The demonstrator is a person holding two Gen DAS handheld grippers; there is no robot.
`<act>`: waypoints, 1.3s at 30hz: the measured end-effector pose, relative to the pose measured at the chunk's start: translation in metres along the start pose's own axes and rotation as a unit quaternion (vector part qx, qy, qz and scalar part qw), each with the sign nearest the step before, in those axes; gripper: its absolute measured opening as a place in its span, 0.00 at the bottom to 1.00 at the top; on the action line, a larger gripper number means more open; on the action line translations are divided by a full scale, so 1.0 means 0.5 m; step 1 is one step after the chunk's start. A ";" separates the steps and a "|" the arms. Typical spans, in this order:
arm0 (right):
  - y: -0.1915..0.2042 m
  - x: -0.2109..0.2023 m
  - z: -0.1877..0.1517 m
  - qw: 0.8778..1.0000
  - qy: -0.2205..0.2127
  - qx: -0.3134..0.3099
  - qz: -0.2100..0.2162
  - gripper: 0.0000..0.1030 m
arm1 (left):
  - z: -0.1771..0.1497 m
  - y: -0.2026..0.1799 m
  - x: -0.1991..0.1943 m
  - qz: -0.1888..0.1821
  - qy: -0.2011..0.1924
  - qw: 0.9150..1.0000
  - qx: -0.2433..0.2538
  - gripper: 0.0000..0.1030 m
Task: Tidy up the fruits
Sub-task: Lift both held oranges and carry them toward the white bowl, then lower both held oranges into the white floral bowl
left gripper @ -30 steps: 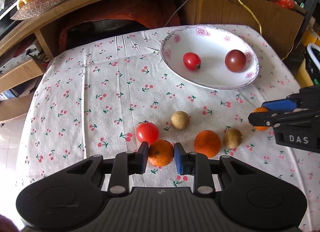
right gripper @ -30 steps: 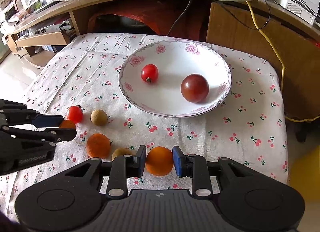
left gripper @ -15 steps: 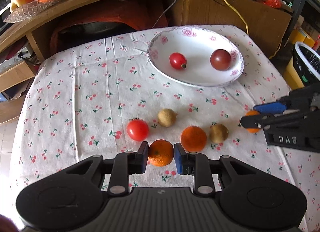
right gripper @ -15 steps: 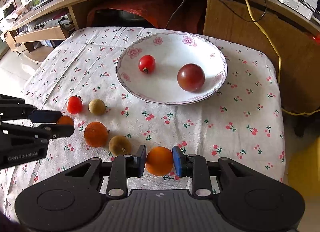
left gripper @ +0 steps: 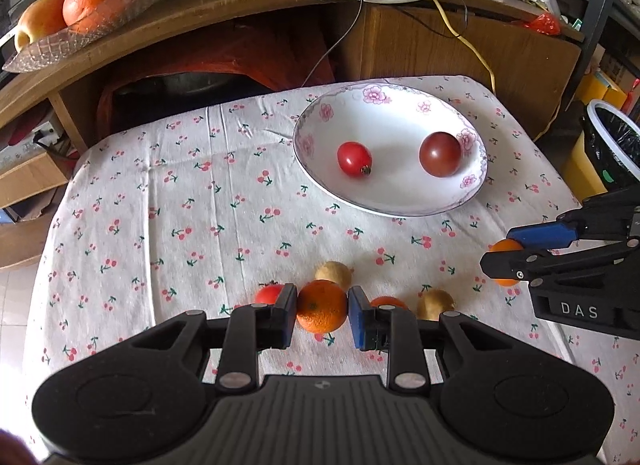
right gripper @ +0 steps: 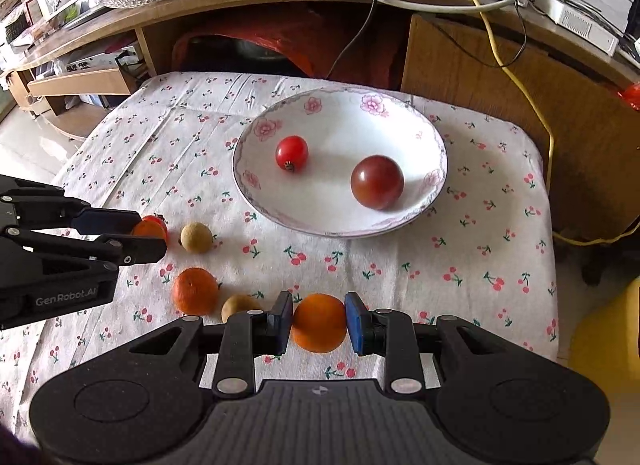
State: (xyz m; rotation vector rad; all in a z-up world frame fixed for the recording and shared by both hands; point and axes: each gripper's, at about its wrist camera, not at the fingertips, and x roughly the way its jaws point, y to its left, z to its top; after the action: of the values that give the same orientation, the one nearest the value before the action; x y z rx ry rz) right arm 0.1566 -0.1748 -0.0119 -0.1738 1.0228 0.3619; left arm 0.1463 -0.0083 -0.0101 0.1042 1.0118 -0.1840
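Cherry-print cloth point(left gripper: 168, 201); L gripper point(left gripper: 322, 311), R gripper point(right gripper: 318, 320) each clamp round orange.

Fruits partly sorted between a flowered bowl and a cherry-print tablecloth.

A white bowl point(right gripper: 436, 145) with pink flowers holds a small red tomato point(right gripper: 291, 152) and a larger dark plum point(right gripper: 377, 182), apart from each other. On the cloth in front lie a red tomato point(left gripper: 267, 294), two brownish round fruits point(right gripper: 195, 237) point(right gripper: 239, 307) and an orange point(right gripper: 195, 291). Two more oranges point(left gripper: 321, 306) point(right gripper: 319, 322) are each pinched between gripper pads.
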 end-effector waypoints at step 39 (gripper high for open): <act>-0.026 0.021 0.075 1.000 -0.021 -0.004 -0.018 0.22 | 0.102 -0.033 0.037 0.017 -0.029 0.999 0.034 0.35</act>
State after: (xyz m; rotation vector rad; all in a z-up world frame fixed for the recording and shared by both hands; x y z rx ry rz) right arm 0.1964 -0.1730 -0.0020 -0.1906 0.9749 0.3351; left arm 0.1951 -0.0351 0.0012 0.1772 0.9454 -0.1901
